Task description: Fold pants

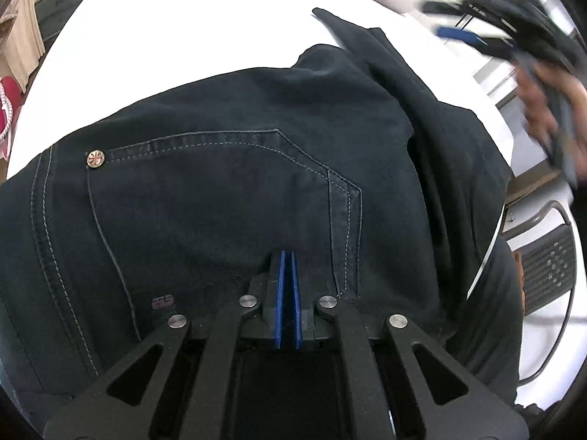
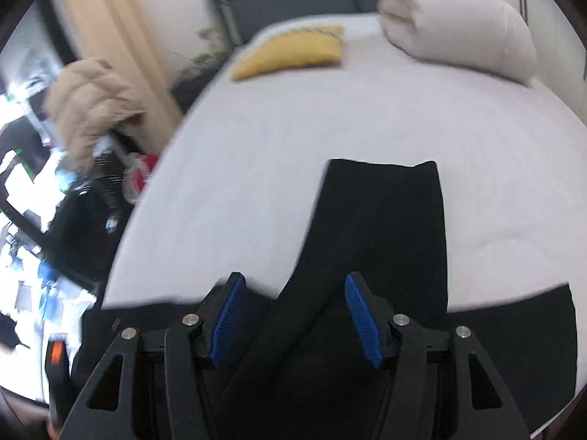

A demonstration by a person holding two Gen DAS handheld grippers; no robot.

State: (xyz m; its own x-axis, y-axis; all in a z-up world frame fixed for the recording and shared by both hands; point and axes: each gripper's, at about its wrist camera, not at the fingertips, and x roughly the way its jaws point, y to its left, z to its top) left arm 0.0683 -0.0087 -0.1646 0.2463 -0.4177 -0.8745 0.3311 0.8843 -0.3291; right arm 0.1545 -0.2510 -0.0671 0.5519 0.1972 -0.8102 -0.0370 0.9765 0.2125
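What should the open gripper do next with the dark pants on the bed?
Probably lower the right gripper to the pants leg end and close on it: its fingers stand open and empty above the leg, which lies stretched out, unfolded, across the bed.

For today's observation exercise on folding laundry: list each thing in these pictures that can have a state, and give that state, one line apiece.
pants: lying on the bed, back pocket up, one leg stretched out flat.
left gripper: jaws shut, over the pocket; whether they pinch cloth cannot be told.
right gripper: jaws open, nothing between them, raised above the pants.
yellow pillow: lying flat on the bed.
white duvet: folded up by the headboard.
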